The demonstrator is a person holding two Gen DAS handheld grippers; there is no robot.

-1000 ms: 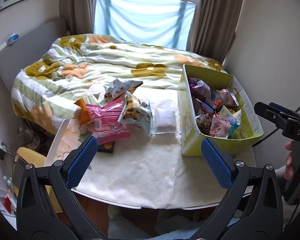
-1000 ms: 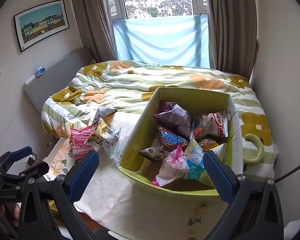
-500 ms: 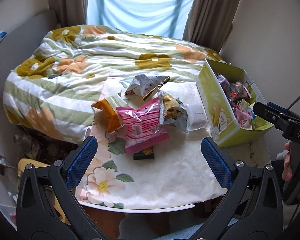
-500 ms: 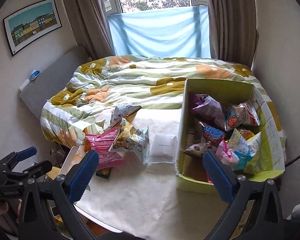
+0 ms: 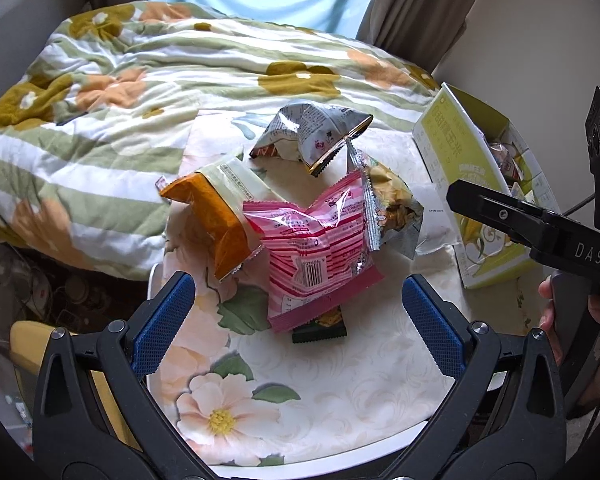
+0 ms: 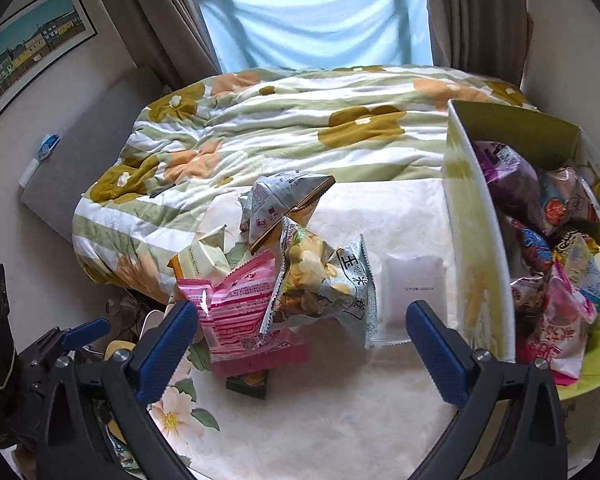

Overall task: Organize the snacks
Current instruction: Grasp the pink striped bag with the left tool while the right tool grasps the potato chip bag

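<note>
A heap of snack packets lies on the floral tablecloth (image 5: 300, 392): a pink packet (image 5: 320, 252) (image 6: 240, 312), an orange packet (image 5: 212, 220), a grey foil bag (image 5: 312, 132) (image 6: 280, 204), a grey-green chip bag (image 6: 324, 280) (image 5: 392, 204), a white sachet (image 6: 414, 288) and a small dark bar (image 5: 320, 330) under the pink one. A yellow-green box (image 6: 476, 248) (image 5: 452, 160) at the right holds several snacks. My left gripper (image 5: 296, 316) is open and empty just before the pink packet. My right gripper (image 6: 300, 344) is open and empty above the heap's near edge.
A floral quilt (image 6: 300, 132) on the bed borders the table's far side. A wall stands right of the box. The right gripper's body (image 5: 540, 228) shows at the right of the left wrist view. The left gripper (image 6: 60, 344) shows low left in the right wrist view.
Both grippers have swung left, from the box toward the snack heap, and come closer to it. Both stay open.
</note>
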